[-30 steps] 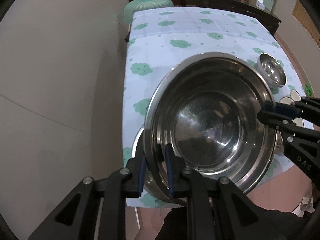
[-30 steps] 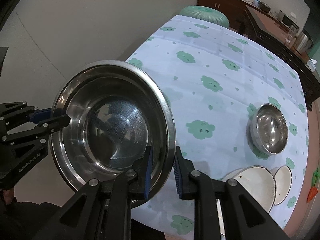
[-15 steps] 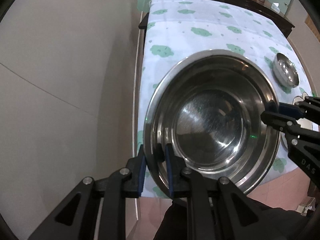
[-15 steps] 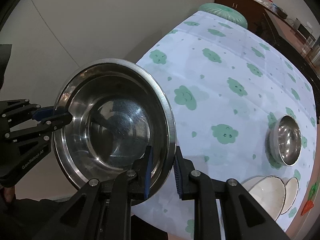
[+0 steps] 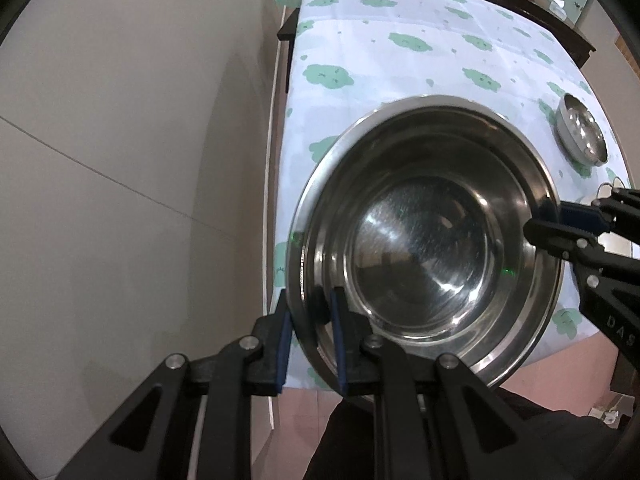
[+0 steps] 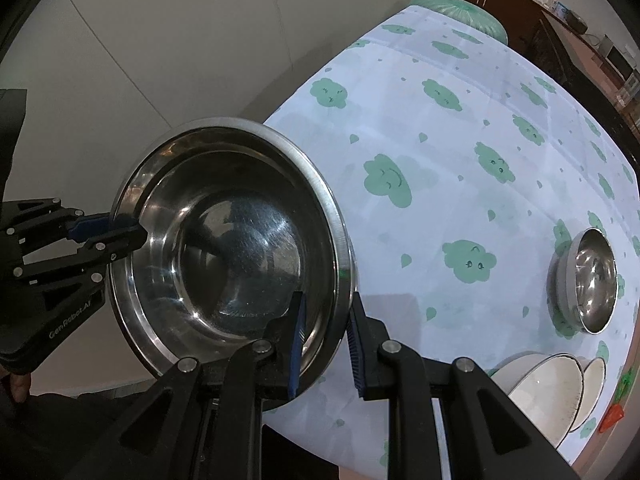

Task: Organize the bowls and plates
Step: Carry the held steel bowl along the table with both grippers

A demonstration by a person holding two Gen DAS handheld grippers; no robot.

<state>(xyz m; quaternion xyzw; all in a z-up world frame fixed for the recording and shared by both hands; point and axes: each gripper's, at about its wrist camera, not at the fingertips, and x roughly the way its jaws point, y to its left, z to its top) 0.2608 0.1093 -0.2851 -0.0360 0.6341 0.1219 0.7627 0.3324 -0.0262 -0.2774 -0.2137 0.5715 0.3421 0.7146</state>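
You hold the large steel bowl [image 5: 432,240] aloft off the counter's [image 6: 460,128] near edge. Left hand-held gripper [image 5: 310,340] and right hand-held gripper [image 6: 326,344] each pinch its rim. Step: carrying. Next, likely lower it level onto the counter.

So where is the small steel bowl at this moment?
The small steel bowl sits on the tablecloth at the right of both wrist views, just beyond the white bowls.

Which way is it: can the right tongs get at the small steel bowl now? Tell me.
Probably not yet. The right tongs are shut on the rim of the large steel bowl, shared with the left tongs. The small steel bowl sits unobstructed on the tablecloth.
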